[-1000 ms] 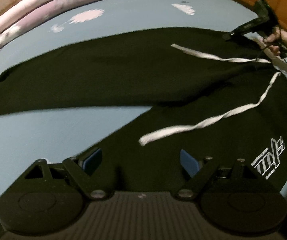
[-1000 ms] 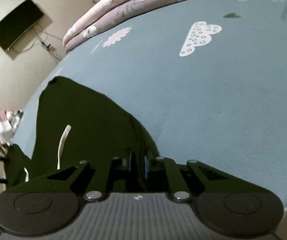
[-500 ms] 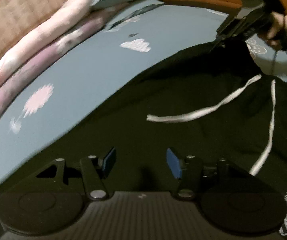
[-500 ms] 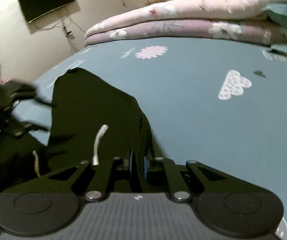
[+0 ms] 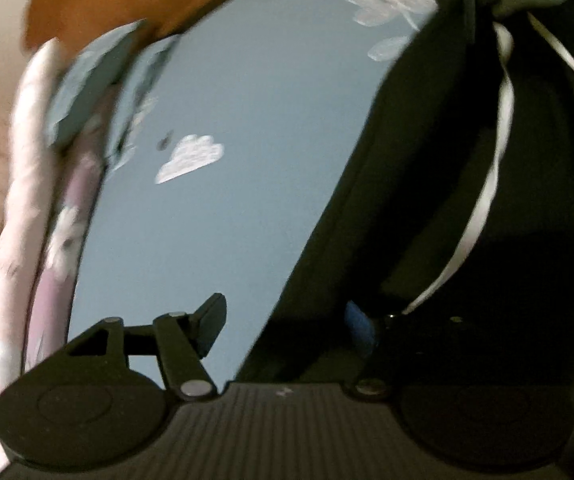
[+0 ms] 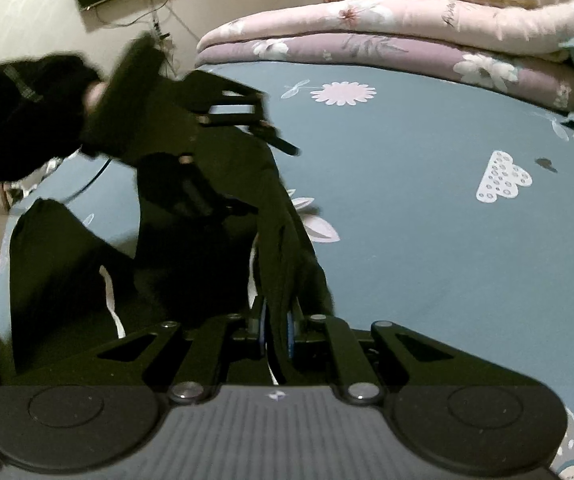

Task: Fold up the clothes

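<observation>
Grippers, 2 [image 6: 275, 330] [image 5: 283, 326]; garment [image 6: 191, 264], 1.

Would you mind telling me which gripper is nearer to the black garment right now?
Right. The right gripper is shut on a fold of the black garment, lifting it off the bed. The left gripper is open, its jaws just widening, at the garment's edge without gripping it.

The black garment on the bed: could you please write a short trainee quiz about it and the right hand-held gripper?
1. True or false: the right hand-held gripper is shut on the black garment.
2. The garment's drawstring is: A red, B white, C green?
3. What lies stacked at the far edge of the blue bedsheet?
Key: 1 true; 2 B; 3 folded floral quilts.
</observation>
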A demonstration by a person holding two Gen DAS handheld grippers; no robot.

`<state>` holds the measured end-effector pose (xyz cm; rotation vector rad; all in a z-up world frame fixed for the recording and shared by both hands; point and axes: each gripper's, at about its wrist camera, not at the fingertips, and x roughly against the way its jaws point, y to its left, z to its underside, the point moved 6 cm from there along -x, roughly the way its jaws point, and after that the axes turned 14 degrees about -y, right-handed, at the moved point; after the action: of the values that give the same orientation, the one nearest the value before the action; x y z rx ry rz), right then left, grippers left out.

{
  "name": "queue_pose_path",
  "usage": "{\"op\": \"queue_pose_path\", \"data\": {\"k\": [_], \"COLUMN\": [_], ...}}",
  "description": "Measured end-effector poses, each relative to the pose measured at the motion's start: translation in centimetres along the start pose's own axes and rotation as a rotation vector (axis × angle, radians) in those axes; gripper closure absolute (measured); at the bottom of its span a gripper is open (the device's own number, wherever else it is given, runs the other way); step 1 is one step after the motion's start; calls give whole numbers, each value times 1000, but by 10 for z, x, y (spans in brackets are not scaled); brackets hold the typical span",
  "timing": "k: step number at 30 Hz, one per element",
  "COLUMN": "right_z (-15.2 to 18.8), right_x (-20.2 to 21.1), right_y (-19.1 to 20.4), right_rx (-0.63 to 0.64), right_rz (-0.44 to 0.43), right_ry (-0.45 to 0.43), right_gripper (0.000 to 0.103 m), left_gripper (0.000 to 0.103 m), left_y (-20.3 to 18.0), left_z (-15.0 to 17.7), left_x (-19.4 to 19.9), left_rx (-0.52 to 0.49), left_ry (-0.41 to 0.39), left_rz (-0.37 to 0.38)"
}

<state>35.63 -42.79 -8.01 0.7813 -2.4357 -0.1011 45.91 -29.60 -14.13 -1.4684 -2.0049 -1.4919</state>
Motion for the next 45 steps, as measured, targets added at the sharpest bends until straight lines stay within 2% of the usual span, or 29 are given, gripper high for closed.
{"op": "queue_pose_path", "data": {"k": [5,6,7,8,9,13,16,17,19,23,27,30,34,35,37,39,40,42,45], "right_z": [0,1,1,1,2,4,7,8,12,17,18,16,8,5,1,0,2,4,7], "right_x": [5,6,6,6,6,6,1,-2,-10,-27,-40,-45,-37,-33,-26,-22,-21,-18,-16], "right_y": [9,10,11,12,12,9,10,10,10,8,0,-9,-10,-8,-6,-2,2,15,29], "right_rx": [28,30,35,40,43,70,122,143,178,208,226,199,119,120,125,158,202,254,288], "right_rz": [7,7,11,16,18,55,93,102,121,133,148,125,34,23,37,68,94,96,98], "right_ry": [16,18,21,23,26,37,56,70,94,126,139,144,112,96,78,82,92,93,96], "right_gripper": [93,93,93,93,93,92,77,66,55,51,38,34,36,38,48,91,94,95,96], "left_gripper": [38,45,65,88,93,96,96,96,96,96,96,96,96,96,93,87,86,85,73], "left_y": [-5,-8,-9,-9,-9,-8,-8,-8,-7,-11,-14,-18,-19,-20,-20,-20,-19,-14,-6], "left_z": [8,9,9,10,10,10,9,9,8,3,0,-2,0,1,2,3,4,6,15], "left_x": [-17,-18,-19,-20,-19,-12,-7,-6,-4,1,4,7,12,13,14,15,15,13,10], "left_rx": [-56,-55,-45,-26,-12,27,28,31,39,21,-9,-31,-45,-47,-48,-49,-49,-44,-47], "left_ry": [21,33,44,53,55,35,22,19,14,4,-5,-13,-14,-14,-18,-22,-23,-21,3], "left_rz": [131,152,173,194,200,181,168,167,162,158,153,151,135,132,127,123,120,116,109]}}
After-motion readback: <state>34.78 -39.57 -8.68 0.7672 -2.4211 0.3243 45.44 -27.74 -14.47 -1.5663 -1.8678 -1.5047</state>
